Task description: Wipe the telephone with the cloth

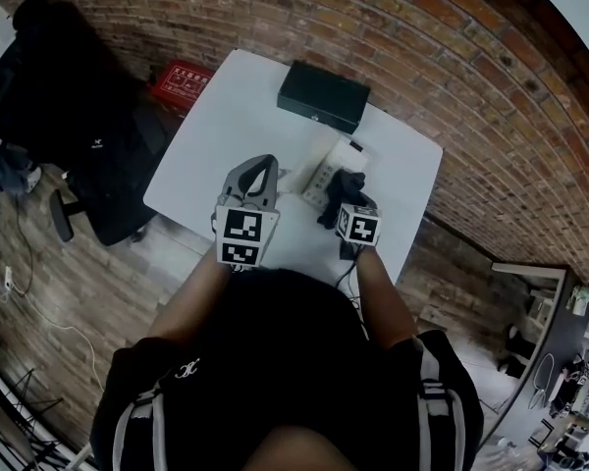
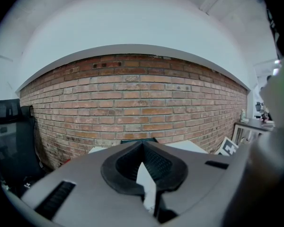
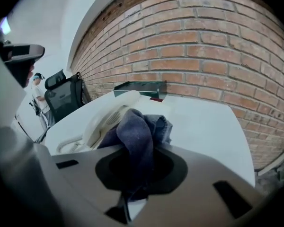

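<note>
The right gripper (image 3: 141, 148) is clamping a crumpled dark blue cloth (image 3: 138, 124) right by the cream plastic telephone (image 3: 108, 119) sitting on the white counter (image 1: 226, 135), while the left gripper (image 2: 143, 144) is hovering with its jaws together on nothing, facing a red-brown brick wall (image 2: 132, 103).

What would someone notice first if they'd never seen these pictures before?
The dark blue cloth bunched in the jaws of the right gripper stands out, beside the cream telephone at the middle of the white table. Behind them, a black box sits at the table's far edge, near the brick wall.
</note>
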Motion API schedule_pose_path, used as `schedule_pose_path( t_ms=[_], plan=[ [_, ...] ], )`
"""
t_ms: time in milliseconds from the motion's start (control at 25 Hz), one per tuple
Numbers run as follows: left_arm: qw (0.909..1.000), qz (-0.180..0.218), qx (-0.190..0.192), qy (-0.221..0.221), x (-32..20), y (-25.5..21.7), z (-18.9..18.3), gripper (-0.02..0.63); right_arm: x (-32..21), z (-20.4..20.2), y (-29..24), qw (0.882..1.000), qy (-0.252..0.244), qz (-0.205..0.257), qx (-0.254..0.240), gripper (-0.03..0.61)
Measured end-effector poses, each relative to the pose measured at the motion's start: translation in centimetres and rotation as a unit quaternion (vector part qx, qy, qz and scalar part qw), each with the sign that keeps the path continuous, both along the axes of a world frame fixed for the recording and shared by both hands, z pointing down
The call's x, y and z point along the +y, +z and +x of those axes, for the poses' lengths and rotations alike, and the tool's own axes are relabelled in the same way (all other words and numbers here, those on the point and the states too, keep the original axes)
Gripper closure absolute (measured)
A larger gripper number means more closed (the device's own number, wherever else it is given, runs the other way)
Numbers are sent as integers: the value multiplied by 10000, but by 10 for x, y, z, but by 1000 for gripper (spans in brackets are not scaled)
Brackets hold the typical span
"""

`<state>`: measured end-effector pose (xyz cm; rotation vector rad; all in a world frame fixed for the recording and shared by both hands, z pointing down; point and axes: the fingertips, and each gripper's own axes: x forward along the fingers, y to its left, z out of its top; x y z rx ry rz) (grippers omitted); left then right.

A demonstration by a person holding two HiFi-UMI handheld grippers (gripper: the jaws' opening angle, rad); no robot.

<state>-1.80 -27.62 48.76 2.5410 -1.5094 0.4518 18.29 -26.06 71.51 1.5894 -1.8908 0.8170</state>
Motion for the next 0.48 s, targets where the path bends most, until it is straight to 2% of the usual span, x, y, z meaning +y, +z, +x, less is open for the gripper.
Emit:
schedule_pose_path(
  t_ms=[480],
  plan=[
    [9999,-66,-50,-112,6,4,-4,617,-67,49,-21,9969,684,339,206,558]
  ],
)
